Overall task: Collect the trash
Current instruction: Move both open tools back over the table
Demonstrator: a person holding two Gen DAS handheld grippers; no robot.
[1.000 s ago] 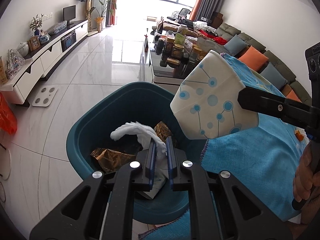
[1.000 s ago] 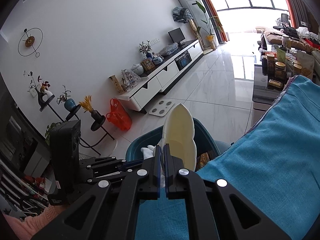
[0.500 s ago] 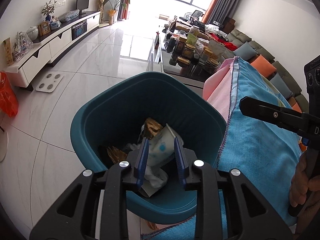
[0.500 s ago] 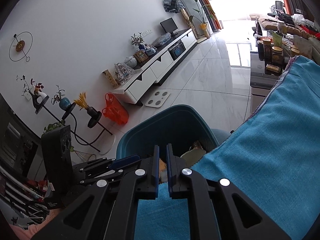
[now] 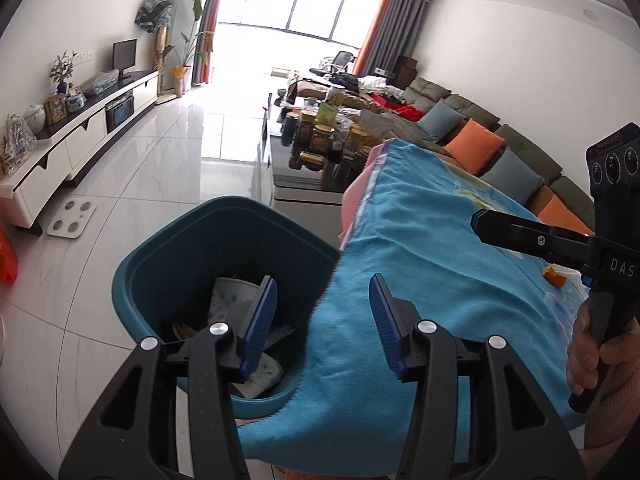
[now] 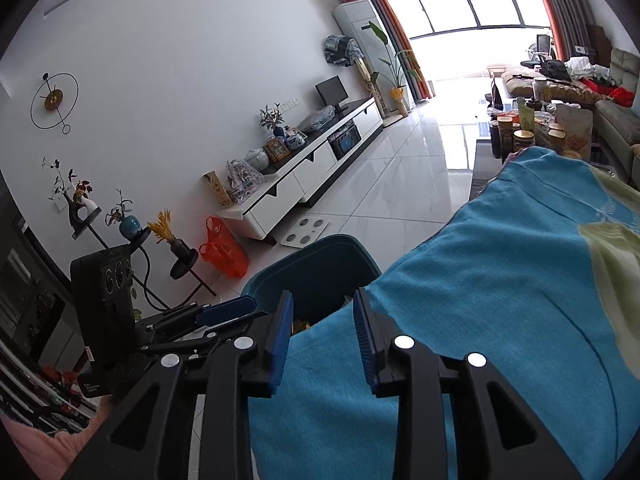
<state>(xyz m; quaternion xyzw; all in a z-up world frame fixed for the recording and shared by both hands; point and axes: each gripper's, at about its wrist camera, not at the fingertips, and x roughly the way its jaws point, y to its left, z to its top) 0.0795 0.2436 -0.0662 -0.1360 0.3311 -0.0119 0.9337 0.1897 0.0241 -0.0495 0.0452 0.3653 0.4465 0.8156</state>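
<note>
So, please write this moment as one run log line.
left hand-held gripper: open, empty, jaws just opening | right hand-held gripper: open, empty, jaws just opening | bin: holds trash | orange scrap: on blue cloth

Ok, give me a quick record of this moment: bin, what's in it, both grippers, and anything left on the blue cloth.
bin: teal bin on the floor beside the blue cloth
contents: crumpled paper and wrappers
left gripper: just been opening, nothing between the jaws
right gripper: just been opening, nothing between the jaws
left on cloth: a small orange scrap
</note>
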